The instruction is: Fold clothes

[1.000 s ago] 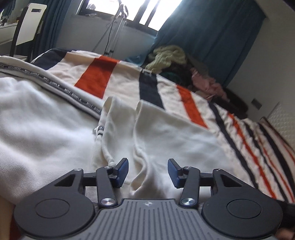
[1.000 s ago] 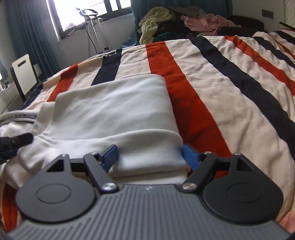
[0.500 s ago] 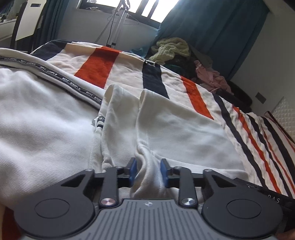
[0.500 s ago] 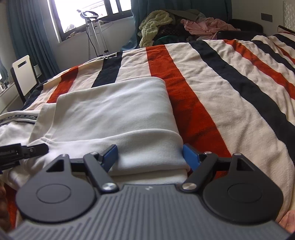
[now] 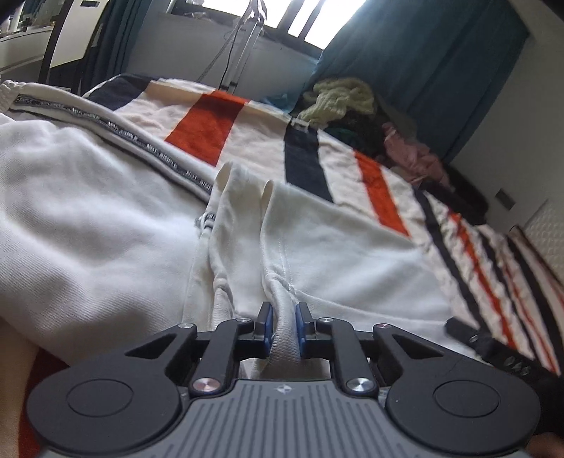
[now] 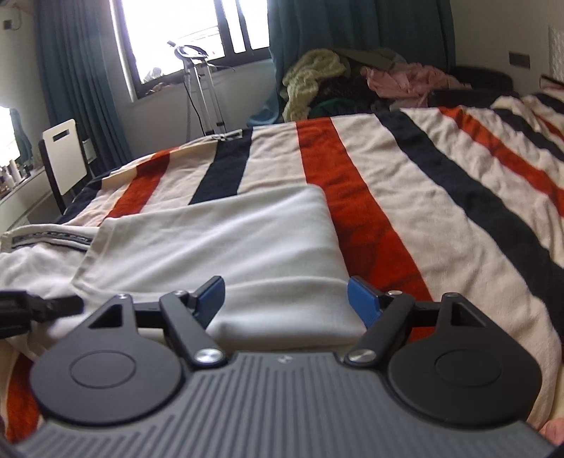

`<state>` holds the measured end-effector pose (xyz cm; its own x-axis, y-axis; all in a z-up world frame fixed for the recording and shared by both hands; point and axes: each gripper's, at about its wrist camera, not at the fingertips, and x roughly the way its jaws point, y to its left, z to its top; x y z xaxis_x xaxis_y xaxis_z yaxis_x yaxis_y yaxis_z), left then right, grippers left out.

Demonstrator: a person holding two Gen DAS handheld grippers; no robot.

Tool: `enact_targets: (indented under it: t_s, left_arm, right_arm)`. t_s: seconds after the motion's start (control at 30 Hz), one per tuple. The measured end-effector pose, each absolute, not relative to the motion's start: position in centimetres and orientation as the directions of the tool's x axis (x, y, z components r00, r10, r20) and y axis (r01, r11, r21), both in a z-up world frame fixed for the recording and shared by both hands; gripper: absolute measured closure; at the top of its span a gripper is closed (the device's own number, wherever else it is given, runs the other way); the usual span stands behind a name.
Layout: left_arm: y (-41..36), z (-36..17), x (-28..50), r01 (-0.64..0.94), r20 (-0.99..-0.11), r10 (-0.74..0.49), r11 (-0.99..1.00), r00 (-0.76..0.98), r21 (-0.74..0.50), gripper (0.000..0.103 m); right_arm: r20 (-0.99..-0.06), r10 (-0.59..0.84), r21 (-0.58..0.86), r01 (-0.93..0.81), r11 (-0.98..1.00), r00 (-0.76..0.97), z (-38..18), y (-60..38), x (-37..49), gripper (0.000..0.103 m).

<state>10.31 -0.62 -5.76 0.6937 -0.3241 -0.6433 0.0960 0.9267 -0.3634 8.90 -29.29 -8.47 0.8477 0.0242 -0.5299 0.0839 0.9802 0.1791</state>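
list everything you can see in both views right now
garment: one, white, spread on the bed, near edge in front of both grippers
blanket: one, cream with orange and navy stripes, covering the bed
clothes pile: one, yellow-green, pink and dark, beyond the far end of the bed
curtains: teal, beside the window
chair: one, white and black, far left
metal stand: one, under the window
left gripper: shut on a garment fold
right gripper: open, straddling the garment edge
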Motion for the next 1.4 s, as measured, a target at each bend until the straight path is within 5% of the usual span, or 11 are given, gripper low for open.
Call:
enact_targets:
  t_s: [0.23, 0.37, 0.63, 0.93, 1.23, 1.3, 1.37, 1.4]
  left_arm:
    - [-0.6, -5.8, 10.2, 0.101, -0.654, -0.319, 0.932, 0.686, -0.349, 0.077]
    - [0.3, -5.4, 10.1, 0.082, -0.646, -0.338, 0.916, 0.684, -0.393, 0.051]
    - [2.9, -3.1, 7.9, 0.020, -0.611, -0.324, 0.893, 0.722, -0.450, 0.015]
    - [11.7, -2.1, 7.2, -0.356, -0.708, -0.059, 0.833, 0.704, -0.423, 0.008]
    - [18.9, -6.1, 8.8, -0.529, -0.722, -0.092, 0.619, 0.686, -0.581, 0.011]
    - [20.0, -6.6, 8.9, -0.530, -0.684, -0.087, 0.563, 0.725, -0.634, 0.014]
    - [20.6, -6.7, 9.1, -0.516, -0.647, -0.071, 0.540, 0.759, -0.665, 0.033]
    - [20.9, -6.7, 9.2, -0.498, -0.622, -0.066, 0.535, 0.780, -0.682, 0.034]
  right_arm:
    - [-0.560, 0.044, 0.174, 0.066, 0.982, 0.827, -9.6, -29.0, 9.4, 0.025]
    - [-0.582, 0.052, 0.175, 0.062, 0.983, 0.811, -10.4, -28.9, 9.7, 0.023]
    - [-0.579, 0.058, 0.181, 0.058, 0.982, 0.813, -10.5, -29.0, 9.4, 0.023]
    - [-0.591, 0.061, 0.199, 0.073, 0.977, 0.804, -10.6, -29.4, 9.3, 0.024]
    - [-0.598, 0.056, 0.208, 0.087, 0.974, 0.800, -10.7, -29.5, 9.3, 0.023]
    - [-0.598, 0.055, 0.208, 0.089, 0.974, 0.800, -10.7, -29.5, 9.3, 0.023]
    - [-0.598, 0.052, 0.208, 0.093, 0.974, 0.800, -10.7, -29.5, 9.3, 0.023]
    - [-0.598, 0.050, 0.208, 0.095, 0.974, 0.800, -10.7, -29.5, 9.3, 0.023]
